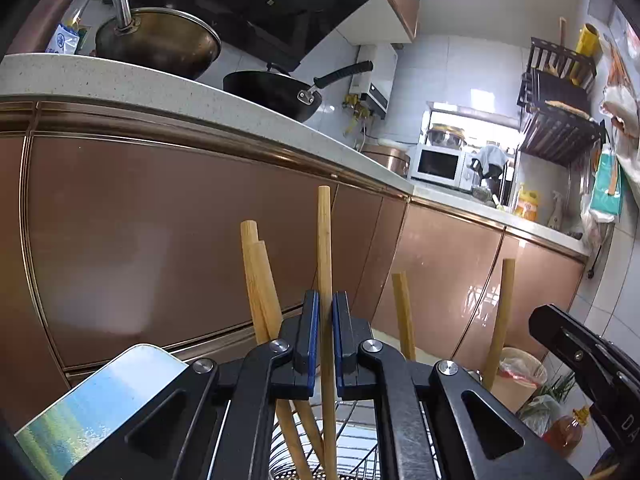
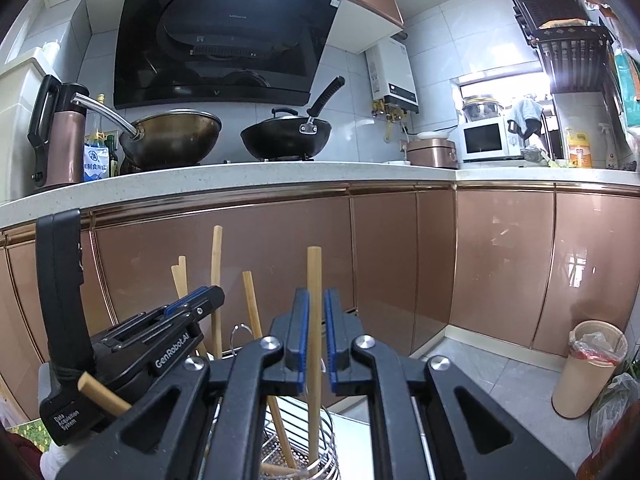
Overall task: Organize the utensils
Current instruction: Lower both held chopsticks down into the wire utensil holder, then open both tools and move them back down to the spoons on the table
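A long pale bamboo chopstick stands nearly upright between the blue-padded fingers of the left gripper; the jaws are closed to a narrow slot and the pads look pressed against its sides. Its lower end runs down into a round wire-and-mesh metal utensil basket just below the gripper. In the right wrist view, a second bamboo chopstick rises between the fingers of the right gripper. These jaws are slightly wider: the left pad is at the stick, while a thin gap shows on the right side, so a firm grip cannot be confirmed. This stick also ends in the same wire basket.

Other bamboo sticks lean in the basket: a pair to the left of the held one, a short one and a darker one to the right.

Behind stands a run of glossy copper-coloured cabinet doors under a speckled white stone countertop. On it sit a brass-toned wok with a steel handle and, to its right, a black lidded wok, both beneath a black slanted range hood. Farther right are a white microwave and a yellow bottle. On the grey floor at the right stands a beige cylindrical bin with a plastic liner.
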`<state>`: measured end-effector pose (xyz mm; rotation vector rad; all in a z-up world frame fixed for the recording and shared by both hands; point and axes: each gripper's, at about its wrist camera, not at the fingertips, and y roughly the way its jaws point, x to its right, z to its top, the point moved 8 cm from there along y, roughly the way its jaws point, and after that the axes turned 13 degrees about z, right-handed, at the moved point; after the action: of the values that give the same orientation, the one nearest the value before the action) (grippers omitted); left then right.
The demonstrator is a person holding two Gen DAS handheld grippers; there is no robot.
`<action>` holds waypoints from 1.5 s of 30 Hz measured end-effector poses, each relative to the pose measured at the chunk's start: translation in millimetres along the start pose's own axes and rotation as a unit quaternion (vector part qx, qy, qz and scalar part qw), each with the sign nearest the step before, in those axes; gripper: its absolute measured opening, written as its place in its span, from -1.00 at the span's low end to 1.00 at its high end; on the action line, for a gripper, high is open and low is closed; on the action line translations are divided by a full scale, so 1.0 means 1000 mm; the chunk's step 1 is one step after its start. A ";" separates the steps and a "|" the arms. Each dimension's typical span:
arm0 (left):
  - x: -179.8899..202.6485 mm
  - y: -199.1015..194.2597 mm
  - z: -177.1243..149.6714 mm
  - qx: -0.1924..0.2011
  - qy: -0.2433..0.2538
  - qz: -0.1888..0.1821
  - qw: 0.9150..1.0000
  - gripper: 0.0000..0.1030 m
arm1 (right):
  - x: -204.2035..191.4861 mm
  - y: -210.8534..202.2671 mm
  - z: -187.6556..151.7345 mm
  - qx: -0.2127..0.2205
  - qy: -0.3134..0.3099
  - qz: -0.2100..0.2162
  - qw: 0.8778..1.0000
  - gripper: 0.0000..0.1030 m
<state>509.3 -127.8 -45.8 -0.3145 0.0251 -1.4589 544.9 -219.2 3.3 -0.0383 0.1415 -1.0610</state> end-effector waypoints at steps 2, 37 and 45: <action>-0.002 -0.001 0.000 -0.001 0.001 0.002 1.000 -0.87 | 0.000 -0.002 -0.001 -0.003 0.001 -0.002 1.000 -0.85; -0.036 -0.072 0.038 0.003 0.016 0.008 1.000 -0.34 | -0.013 -0.073 0.033 -0.009 -0.012 -0.030 0.999 -0.84; -0.079 -0.118 0.057 -0.019 0.042 0.038 0.998 -0.20 | -0.029 -0.143 0.072 -0.003 -0.025 -0.051 0.998 -0.77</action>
<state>397.4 -49.1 22.0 -0.2799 0.1305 -1.3965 416.8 -266.4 91.6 -0.0771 0.0984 -1.1612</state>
